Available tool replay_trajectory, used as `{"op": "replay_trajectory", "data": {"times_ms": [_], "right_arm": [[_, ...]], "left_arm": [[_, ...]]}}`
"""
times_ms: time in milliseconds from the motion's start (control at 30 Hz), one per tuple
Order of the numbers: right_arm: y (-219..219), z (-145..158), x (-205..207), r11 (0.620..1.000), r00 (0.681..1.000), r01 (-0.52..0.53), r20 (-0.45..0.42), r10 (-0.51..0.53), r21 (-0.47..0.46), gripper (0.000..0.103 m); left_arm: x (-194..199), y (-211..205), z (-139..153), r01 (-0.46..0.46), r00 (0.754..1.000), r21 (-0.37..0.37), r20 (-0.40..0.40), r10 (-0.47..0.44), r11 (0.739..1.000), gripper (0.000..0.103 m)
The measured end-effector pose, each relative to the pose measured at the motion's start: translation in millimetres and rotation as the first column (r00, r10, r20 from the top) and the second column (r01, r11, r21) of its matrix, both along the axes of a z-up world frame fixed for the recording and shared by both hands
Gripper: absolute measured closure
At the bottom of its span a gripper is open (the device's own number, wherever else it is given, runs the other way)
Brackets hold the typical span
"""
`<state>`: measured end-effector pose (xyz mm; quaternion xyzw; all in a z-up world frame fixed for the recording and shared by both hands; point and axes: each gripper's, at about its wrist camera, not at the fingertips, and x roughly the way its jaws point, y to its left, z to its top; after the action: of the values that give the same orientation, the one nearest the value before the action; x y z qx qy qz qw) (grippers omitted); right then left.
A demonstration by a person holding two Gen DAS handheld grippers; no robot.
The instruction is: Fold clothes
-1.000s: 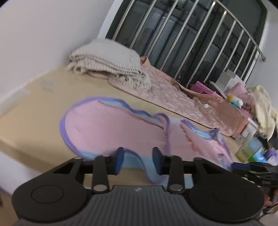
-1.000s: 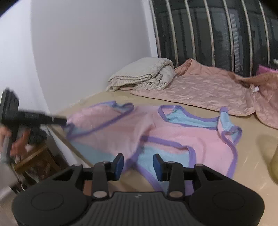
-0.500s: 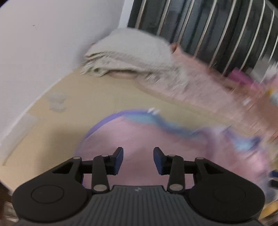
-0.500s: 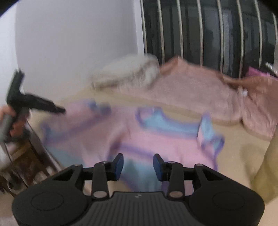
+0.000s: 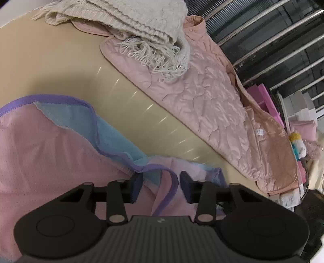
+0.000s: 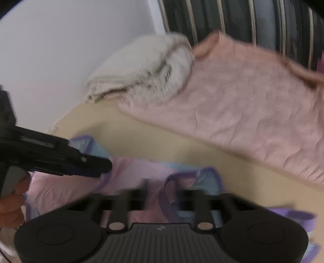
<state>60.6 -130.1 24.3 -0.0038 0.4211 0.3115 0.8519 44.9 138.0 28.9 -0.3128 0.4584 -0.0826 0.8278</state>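
A pink sleeveless top (image 5: 50, 151) with purple trim and a light blue lining lies on the beige table (image 5: 60, 66). My left gripper (image 5: 162, 182) hovers low over its far edge. Its jaws are closing, still apart, with a purple-trimmed fold between them and the pads clear of it. In the blurred right wrist view, my right gripper (image 6: 163, 194) is over the top (image 6: 131, 178) with its jaws apart around a purple strap loop. The left gripper (image 6: 105, 168) enters there from the left, tip at the top's trimmed edge, with a hand (image 6: 10, 204) holding it.
A folded cream knitted blanket (image 5: 131, 18) with fringe lies on a pink quilted jacket (image 5: 212, 101) along the table's far side. Behind them are window bars (image 5: 273, 40). Boxes and clutter (image 5: 299, 105) crowd the right end. A white wall (image 6: 70, 50) runs along the left.
Both grippers have swept forward from the top's near hem to its far, strapped edge. The blanket and jacket look much closer. The left view has rolled.
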Motion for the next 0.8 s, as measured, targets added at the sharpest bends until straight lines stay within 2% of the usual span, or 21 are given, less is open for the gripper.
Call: {"op": "replay_trajectory", "data": {"times_ms": [33,67,167,267,367,433,467,500,533,633,733,800], "right_arm": [[-1,-2,-1,1.0,1.0,0.005,-0.006,-0.005,0.01,0.101],[-2,-1,-6,1.0,1.0,0.005,0.01,-0.006,0.023,0.101],[-22,16,-37,0.995,0.995,0.008,0.096,-0.017,0.094,0.102],[-50,31,-74,0.984,0.991,-0.013,0.132,-0.01,0.179,0.102],[-71,27,-107,0.976,0.995,-0.022,0.099,0.001,0.215,0.102],[-72,15,-122,0.983,0.998,-0.055,0.041,0.049,0.177,0.1],[-70,8,-129,0.987,0.997,-0.075,0.019,0.073,0.141,0.095],[-68,4,-135,0.99,0.996,-0.09,0.016,0.088,0.109,0.095],[-68,3,-138,0.992,0.996,-0.09,0.031,0.088,0.089,0.089],[-83,18,-132,0.991,0.996,-0.03,0.09,0.018,0.129,0.073],[-104,22,-99,0.968,0.992,0.109,0.036,-0.12,0.225,0.071],[-105,13,-78,0.957,0.988,0.156,-0.046,-0.15,0.243,0.07]], "left_arm": [[0,0,1,-0.004,1.0,-0.001,0.021,0.004,1.0,0.1],[-2,0,3,-0.007,0.999,0.001,0.05,0.006,1.0,0.102],[-22,7,10,-0.011,0.993,-0.018,0.119,0.013,1.0,0.102],[-56,16,19,0.002,0.984,-0.048,0.18,0.007,0.999,0.102],[-90,19,20,0.03,0.98,-0.043,0.199,-0.021,0.999,0.102],[-103,16,9,0.04,0.987,0.022,0.155,-0.043,0.999,0.102],[-107,15,4,0.034,0.99,0.07,0.134,-0.043,0.997,0.102],[-109,16,-1,0.022,0.992,0.104,0.118,-0.034,0.994,0.1],[-109,21,-2,0.007,0.993,0.109,0.115,-0.02,0.994,0.096],[-98,42,6,-0.067,0.989,0.074,0.137,0.056,0.995,0.056],[-71,52,10,-0.101,0.987,0.075,0.133,0.09,0.992,0.056],[-52,55,11,-0.11,0.988,0.087,0.116,0.099,0.99,0.056]]}}
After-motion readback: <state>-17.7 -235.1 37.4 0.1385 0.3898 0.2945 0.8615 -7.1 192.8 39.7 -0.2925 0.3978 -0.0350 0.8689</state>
